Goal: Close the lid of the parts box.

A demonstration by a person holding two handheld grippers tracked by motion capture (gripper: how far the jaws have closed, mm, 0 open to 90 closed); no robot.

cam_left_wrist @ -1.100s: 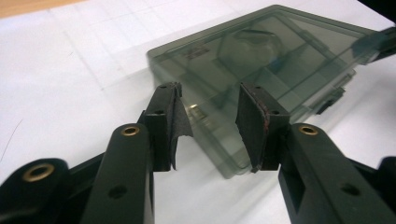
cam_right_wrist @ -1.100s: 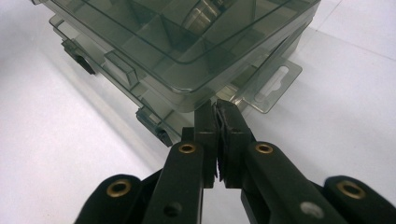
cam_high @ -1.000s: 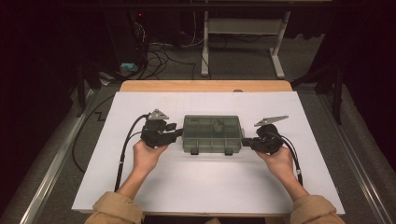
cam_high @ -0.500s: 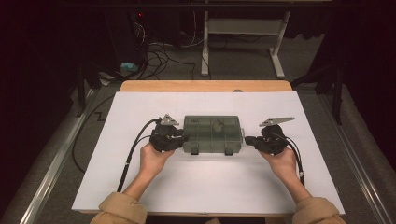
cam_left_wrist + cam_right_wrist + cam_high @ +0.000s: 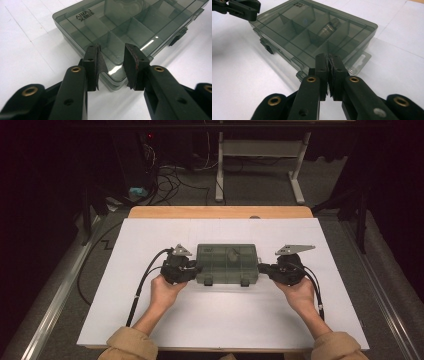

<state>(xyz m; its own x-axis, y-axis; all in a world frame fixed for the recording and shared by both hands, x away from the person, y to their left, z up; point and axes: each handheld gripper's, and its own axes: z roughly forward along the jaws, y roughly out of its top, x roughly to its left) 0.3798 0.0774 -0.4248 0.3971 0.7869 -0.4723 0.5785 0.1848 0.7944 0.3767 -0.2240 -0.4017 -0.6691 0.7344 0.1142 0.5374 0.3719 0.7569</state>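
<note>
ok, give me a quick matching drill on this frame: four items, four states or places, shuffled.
Items:
1. left tool
2. right tool
3. smoky translucent plastic compartment box
4. small metal cylinder part

States or places:
A. jaws pressed together at the box's end
B. lid down, lying flat on the white sheet
C. jaws apart, straddling a corner of the box
D. inside one compartment of the box

Pairs: 1-C, 2-A, 3-B, 4-D
</note>
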